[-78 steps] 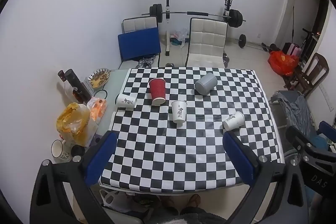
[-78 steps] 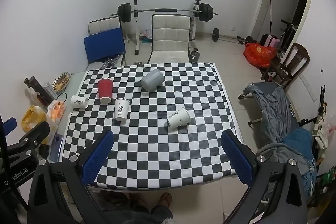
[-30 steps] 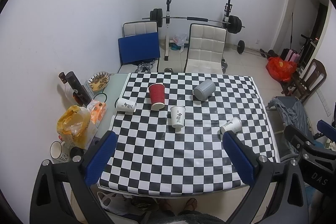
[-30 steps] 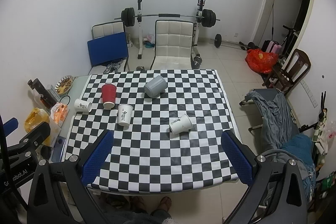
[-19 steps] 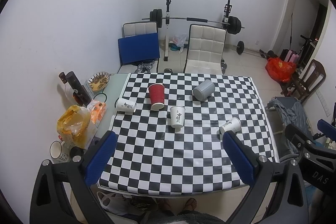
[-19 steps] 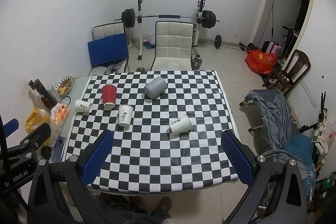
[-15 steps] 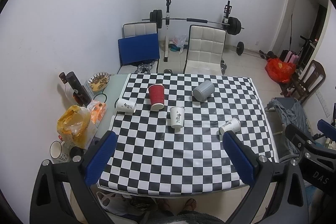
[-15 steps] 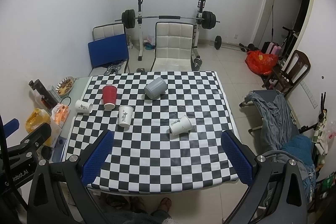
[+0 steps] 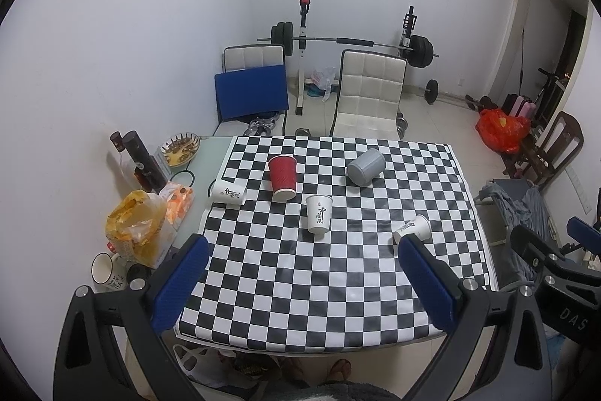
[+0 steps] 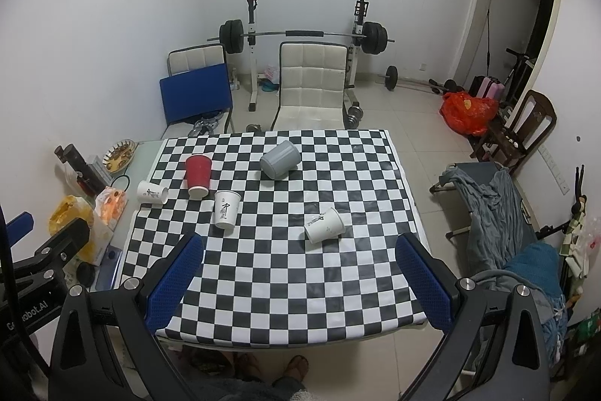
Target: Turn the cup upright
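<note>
We hold both grippers high above the checkered table (image 9: 338, 288), well apart from every cup. Our left gripper (image 9: 304, 282) has its blue pads spread wide, gripping nothing; our right gripper (image 10: 298, 282) is likewise spread and empty. In the left view, the red paper cup (image 9: 282, 171) stands rim-down at 11 o'clock from the table's middle. A white printed cup (image 9: 318, 218) stands rim-up near centre. The grey cup (image 9: 365, 166) lies tipped at 1 o'clock. Two more white cups lie on their sides: one (image 9: 228, 192) at 9 o'clock on the table's edge, one (image 9: 413, 228) at 3 o'clock.
</note>
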